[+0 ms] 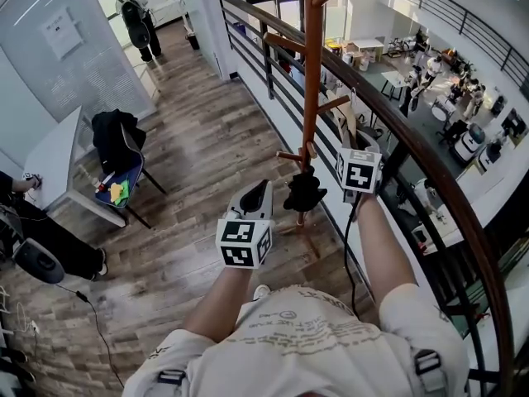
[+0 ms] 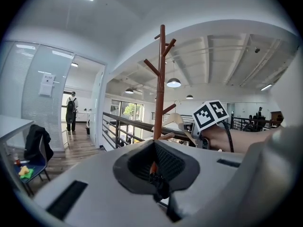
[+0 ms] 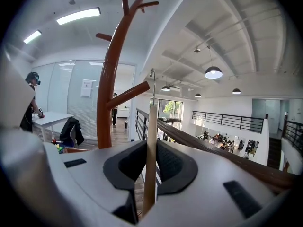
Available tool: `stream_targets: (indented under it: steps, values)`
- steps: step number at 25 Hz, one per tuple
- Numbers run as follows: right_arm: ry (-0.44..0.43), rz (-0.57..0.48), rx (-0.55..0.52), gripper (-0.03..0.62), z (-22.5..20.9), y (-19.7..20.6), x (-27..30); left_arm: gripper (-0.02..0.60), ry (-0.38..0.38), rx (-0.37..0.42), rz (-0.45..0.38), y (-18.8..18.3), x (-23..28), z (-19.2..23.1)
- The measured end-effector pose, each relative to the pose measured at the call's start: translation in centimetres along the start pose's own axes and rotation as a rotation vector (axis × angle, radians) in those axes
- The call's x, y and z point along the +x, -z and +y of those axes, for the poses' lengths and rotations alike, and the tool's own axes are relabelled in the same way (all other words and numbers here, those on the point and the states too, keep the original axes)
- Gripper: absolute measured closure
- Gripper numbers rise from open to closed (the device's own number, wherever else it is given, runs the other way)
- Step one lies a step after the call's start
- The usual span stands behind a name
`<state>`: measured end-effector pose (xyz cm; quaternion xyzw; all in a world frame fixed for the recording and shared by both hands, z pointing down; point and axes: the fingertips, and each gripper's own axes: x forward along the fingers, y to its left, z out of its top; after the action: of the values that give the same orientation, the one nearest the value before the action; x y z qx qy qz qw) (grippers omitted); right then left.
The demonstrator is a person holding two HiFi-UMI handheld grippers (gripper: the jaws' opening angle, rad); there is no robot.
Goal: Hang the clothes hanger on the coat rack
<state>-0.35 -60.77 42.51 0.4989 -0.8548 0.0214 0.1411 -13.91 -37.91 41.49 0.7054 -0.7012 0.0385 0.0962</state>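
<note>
Beside the coat rack, the right gripper clamps the wooden hanger (hook near a peg, seemingly not over it yet), while the left gripper sits closed, empty.

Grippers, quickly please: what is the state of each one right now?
Left gripper: closed, with nothing held between its jaws.
Right gripper: closed on the wooden clothes hanger.
</note>
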Motion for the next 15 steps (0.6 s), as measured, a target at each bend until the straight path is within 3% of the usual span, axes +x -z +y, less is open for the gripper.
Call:
stream_targets:
  steps: [15]
  values:
    - [-0.038,0.018,-0.074,0.543,2.8,1.0,0.9,0.578,-0.014,-0.005,0.017,0.6,0.0,1.1]
